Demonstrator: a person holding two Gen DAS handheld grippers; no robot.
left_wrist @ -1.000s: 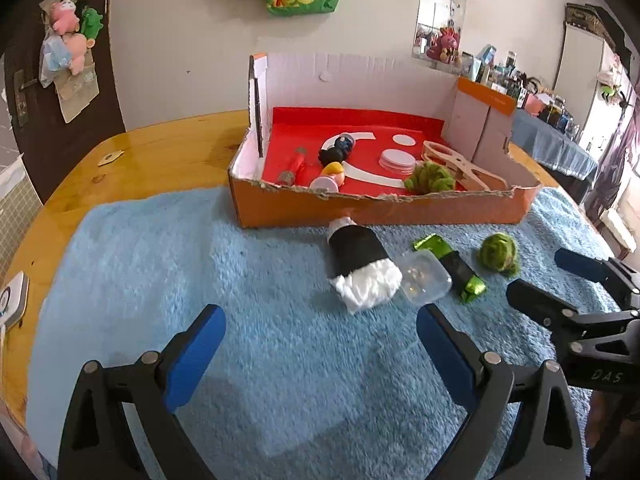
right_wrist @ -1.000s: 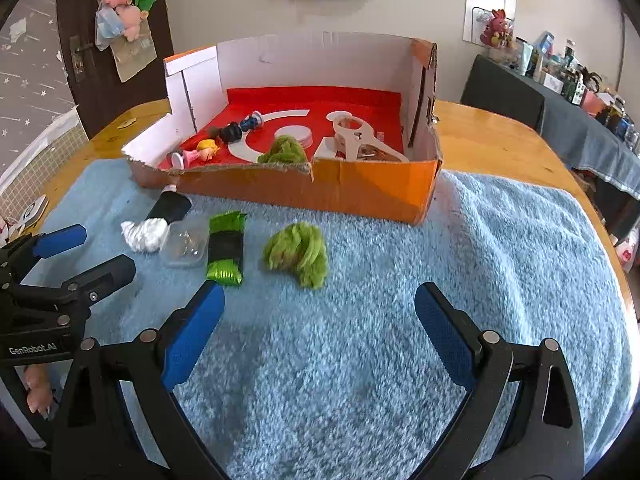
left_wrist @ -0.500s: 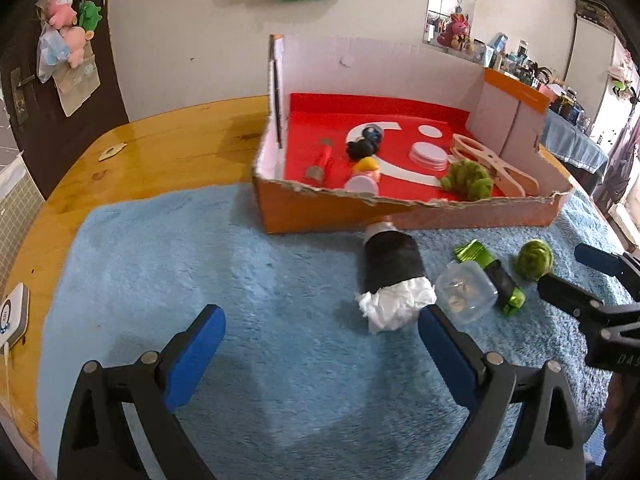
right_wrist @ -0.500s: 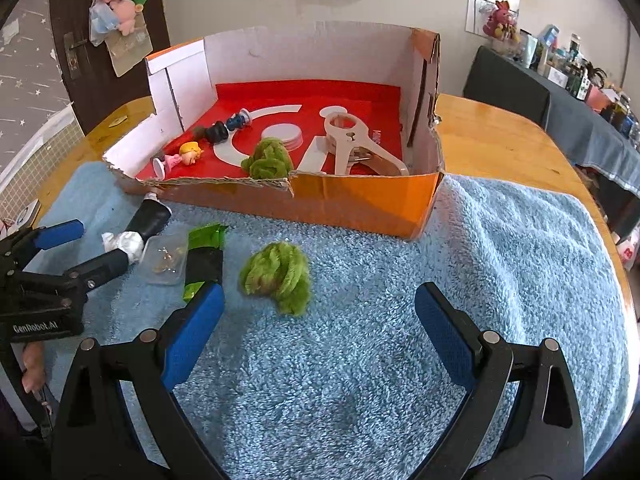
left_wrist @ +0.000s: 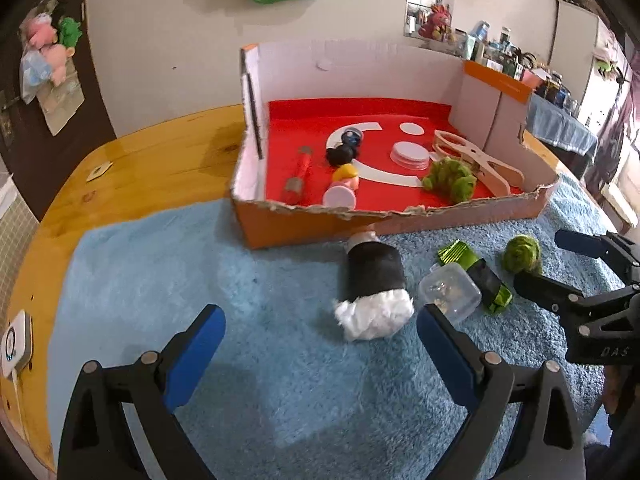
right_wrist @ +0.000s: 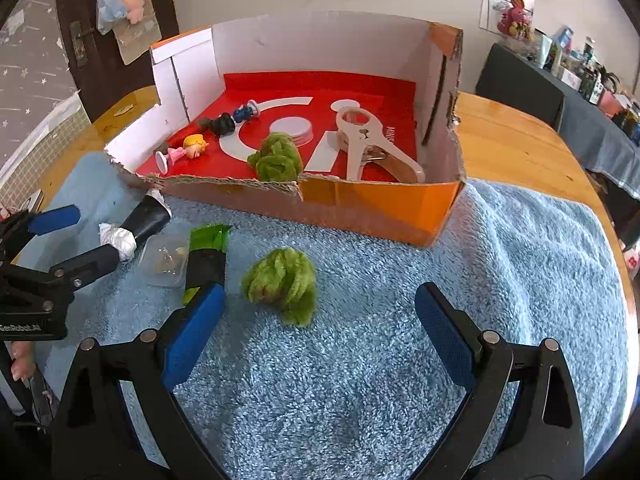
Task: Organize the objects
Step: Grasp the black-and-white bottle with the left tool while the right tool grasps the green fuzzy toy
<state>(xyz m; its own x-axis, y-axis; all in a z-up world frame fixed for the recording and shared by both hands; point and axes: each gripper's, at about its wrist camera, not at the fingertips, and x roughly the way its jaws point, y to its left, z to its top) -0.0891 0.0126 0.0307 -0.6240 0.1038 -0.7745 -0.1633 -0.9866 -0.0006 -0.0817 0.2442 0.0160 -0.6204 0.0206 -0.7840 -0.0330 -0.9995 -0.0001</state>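
Both grippers have moved nearer the objects. The left gripper (left_wrist: 320,336) and right gripper (right_wrist: 316,320) gape wide, empty. The black roll (left_wrist: 374,270) lies along 12-to-6, its white wad at 6.

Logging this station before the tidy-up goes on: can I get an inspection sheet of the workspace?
Surface: blue towel over a wooden table.
Job's things: black roll, clear tub, green packet and green yarn ball on the towel; cardboard box holds toys and a second yarn ball.
Clutter: small card.
Grippers: left gripper and right gripper open, empty.
Cables: nothing seen.
Surroundings: door, crowded side table.
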